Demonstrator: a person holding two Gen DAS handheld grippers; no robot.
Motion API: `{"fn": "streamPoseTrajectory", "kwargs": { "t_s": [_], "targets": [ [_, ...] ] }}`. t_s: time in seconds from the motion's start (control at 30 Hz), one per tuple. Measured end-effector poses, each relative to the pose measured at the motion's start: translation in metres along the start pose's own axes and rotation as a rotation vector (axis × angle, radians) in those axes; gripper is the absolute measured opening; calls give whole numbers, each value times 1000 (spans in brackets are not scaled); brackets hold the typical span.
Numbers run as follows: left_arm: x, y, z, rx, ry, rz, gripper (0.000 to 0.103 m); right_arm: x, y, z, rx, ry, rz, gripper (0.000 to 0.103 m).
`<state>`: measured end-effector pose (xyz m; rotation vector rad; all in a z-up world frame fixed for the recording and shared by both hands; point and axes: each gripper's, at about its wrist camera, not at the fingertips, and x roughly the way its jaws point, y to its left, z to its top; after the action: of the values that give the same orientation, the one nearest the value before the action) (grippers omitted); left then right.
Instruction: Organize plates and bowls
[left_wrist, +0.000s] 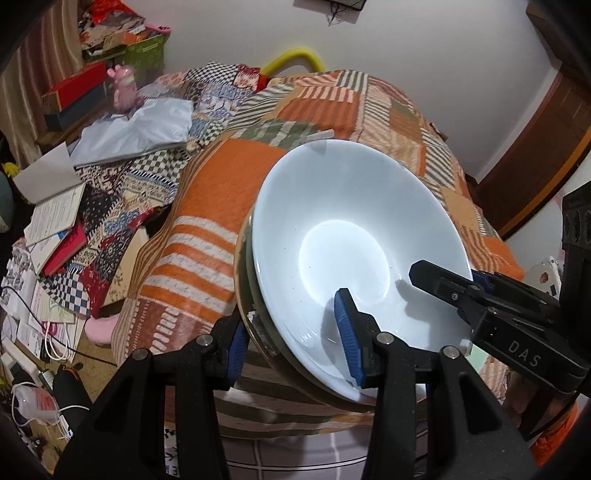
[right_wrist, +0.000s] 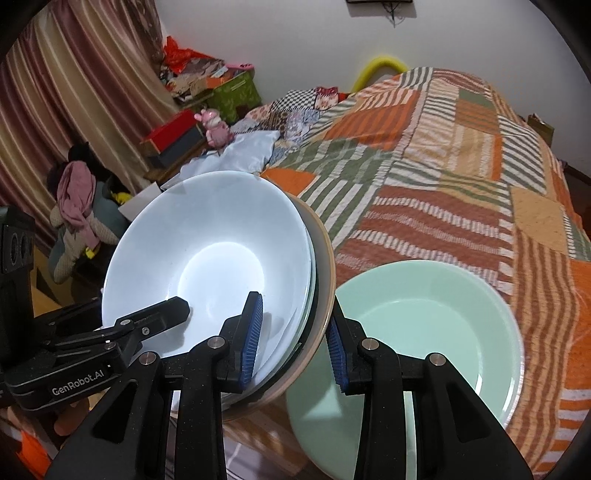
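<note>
Over the bed, up close: both grippers were clamped on the same stack of dishes, one at each side of its near rim.
Left gripper (left_wrist: 293, 341): black frame, blue ribbed pads; one pad sat inside the top bowl, the other pressed the outside of the stack, so it was pinching the rim.
Right gripper (right_wrist: 295, 339): same build, jaws narrow, also biting the stack's rim, one pad inside the bowl and one on the tan outer edge.
Stack: a glossy white ceramic bowl (left_wrist: 354, 236) was nested on top of at least one more white dish, with a tan-rimmed dish (right_wrist: 324, 258) at the bottom; the whole lot was tilted toward the cameras and seemed to be off the bedding.
Second dish: a pale mint-green round bowl (right_wrist: 413, 339) sat on the bed just right of the stack, partly behind the right gripper's outer finger.
Bed: an orange, green and cream striped patchwork quilt (left_wrist: 229, 177) covered it.
Further out: a crumpled pale-blue cloth (left_wrist: 140, 129), a pink figurine (left_wrist: 125, 88), a red flat box (left_wrist: 74, 88) and some open books (left_wrist: 55, 218) were off to the left, well apart from the dishes.
Back wall: a yellow tube (right_wrist: 380, 70) arched behind the bed, and striped curtains (right_wrist: 74, 92) hung at the left.
</note>
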<state>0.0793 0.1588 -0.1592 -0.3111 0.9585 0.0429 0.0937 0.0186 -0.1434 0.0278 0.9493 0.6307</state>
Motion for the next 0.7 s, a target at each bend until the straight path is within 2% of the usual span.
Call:
{"fn": "streamPoseTrajectory", "kwargs": {
  "t_s": [0.37,0.7],
  "targets": [
    [-7,-46,0,68,-21,-34,44,-34,-28,-8,37,-60,-35,31],
    [-2,-88,-4,126,-5,-65,44,-60,-57,-21,82,-94,-71,31]
  ]
}}
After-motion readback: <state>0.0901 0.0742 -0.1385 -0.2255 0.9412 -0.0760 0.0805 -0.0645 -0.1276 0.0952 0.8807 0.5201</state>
